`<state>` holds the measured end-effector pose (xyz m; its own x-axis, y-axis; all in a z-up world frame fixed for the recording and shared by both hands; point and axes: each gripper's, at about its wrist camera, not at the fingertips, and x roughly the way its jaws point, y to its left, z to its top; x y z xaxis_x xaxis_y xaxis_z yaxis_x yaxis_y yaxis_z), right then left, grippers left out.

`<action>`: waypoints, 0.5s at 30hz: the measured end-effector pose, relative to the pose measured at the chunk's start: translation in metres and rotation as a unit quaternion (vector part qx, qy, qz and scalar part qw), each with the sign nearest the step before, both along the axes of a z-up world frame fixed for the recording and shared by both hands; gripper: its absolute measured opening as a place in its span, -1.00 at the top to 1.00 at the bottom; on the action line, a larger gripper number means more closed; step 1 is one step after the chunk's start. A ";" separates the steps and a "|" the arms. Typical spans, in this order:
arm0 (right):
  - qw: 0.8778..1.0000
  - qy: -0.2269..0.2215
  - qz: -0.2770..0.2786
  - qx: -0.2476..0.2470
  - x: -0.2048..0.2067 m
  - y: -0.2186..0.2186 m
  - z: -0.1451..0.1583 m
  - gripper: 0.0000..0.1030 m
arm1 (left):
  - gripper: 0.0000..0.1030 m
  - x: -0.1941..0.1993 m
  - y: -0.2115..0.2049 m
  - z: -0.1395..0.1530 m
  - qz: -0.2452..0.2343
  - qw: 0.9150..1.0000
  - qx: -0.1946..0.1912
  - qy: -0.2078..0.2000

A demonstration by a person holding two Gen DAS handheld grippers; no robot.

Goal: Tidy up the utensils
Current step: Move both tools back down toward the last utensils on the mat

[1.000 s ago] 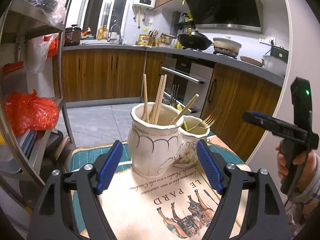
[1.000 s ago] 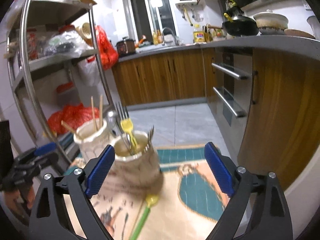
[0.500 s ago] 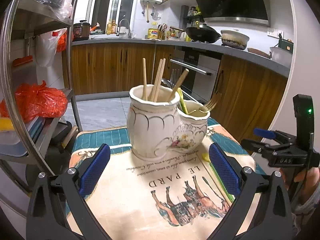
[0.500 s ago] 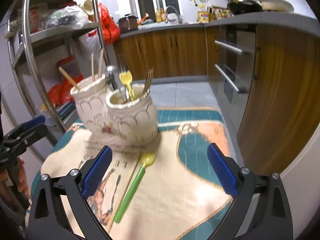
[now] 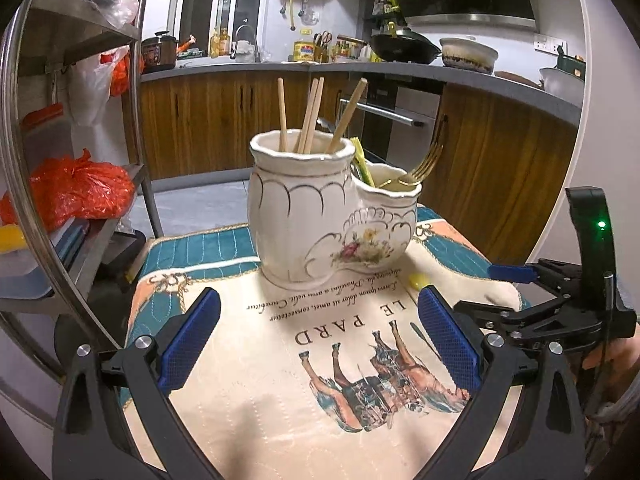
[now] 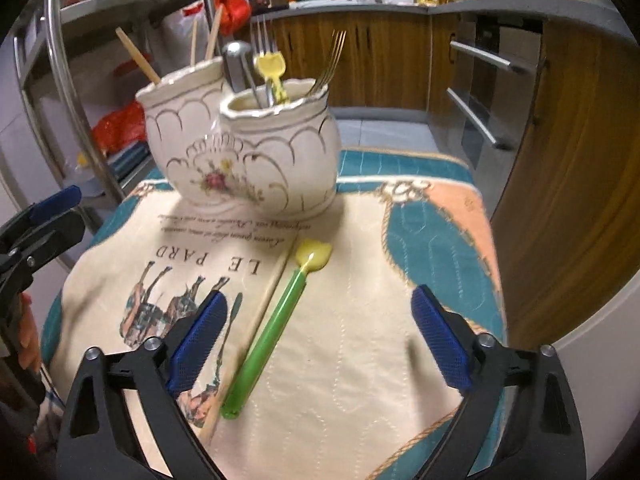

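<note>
Both jaws gape empty over the cloth [image 6: 360, 360], green spoon [image 6: 272, 336] lying before the holder [image 6: 256, 152].

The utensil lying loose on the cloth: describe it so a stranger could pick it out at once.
Start at the white double ceramic holder standing on the printed cloth. Just in front of it, flat on the cloth between the open right gripper's fingers, lies the green-handled utensil. It alone lies outside the holder; its yellow head points toward the holder.
</note>
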<state>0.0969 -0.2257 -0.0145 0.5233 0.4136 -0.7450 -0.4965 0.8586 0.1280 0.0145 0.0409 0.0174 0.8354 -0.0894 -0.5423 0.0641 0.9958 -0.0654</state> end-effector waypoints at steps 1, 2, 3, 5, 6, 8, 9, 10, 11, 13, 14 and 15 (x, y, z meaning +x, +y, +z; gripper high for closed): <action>1.000 0.004 0.000 -0.004 0.001 0.002 -0.002 -0.29 | -0.89 0.001 -0.001 -0.001 0.000 1.000 0.000 0.002; 1.000 0.013 0.000 -0.009 0.003 0.005 -0.004 -0.20 | -0.89 0.001 -0.002 -0.002 -0.001 1.000 0.001 0.003; 1.000 0.020 0.002 -0.008 0.004 0.006 -0.006 -0.08 | -0.89 0.001 -0.003 -0.002 -0.003 1.000 0.001 0.003; 0.999 0.032 0.009 -0.003 0.006 0.008 -0.008 0.08 | -0.89 0.000 -0.005 -0.002 -0.004 1.000 0.004 0.002; 0.999 0.037 0.013 -0.005 0.007 0.011 -0.010 0.23 | -0.89 0.000 -0.006 -0.002 -0.004 1.000 0.004 0.002; 0.999 0.045 0.016 -0.010 0.009 0.015 -0.012 0.41 | -0.89 0.001 -0.007 -0.003 -0.005 1.000 0.002 0.004; 0.998 0.051 0.017 -0.012 0.011 0.017 -0.014 0.53 | -0.89 0.001 -0.007 -0.003 -0.005 1.000 0.001 0.004; 0.998 0.055 0.019 -0.016 0.012 0.019 -0.015 0.63 | -0.89 0.000 -0.008 -0.002 -0.006 1.000 0.002 0.004; 0.998 0.056 0.019 -0.021 0.013 0.020 -0.015 0.67 | -0.89 0.000 -0.009 -0.002 -0.007 1.000 0.003 0.004; 0.998 0.052 0.024 -0.041 0.015 0.024 -0.014 0.67 | -0.89 -0.001 -0.011 -0.001 -0.010 1.000 0.004 0.002; 0.997 0.052 0.027 -0.052 0.017 0.026 -0.014 0.67 | -0.89 -0.002 -0.012 0.000 -0.011 1.000 0.004 0.002; 0.997 0.054 0.028 -0.055 0.019 0.026 -0.013 0.67 | -0.89 -0.002 -0.012 0.000 -0.012 1.000 0.004 0.002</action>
<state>0.1161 -0.1994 -0.0277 0.4154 0.3517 -0.8389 -0.5320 0.8420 0.0896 0.0130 0.0288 0.0172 0.8314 -0.1052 -0.5457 0.0879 0.9945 -0.0578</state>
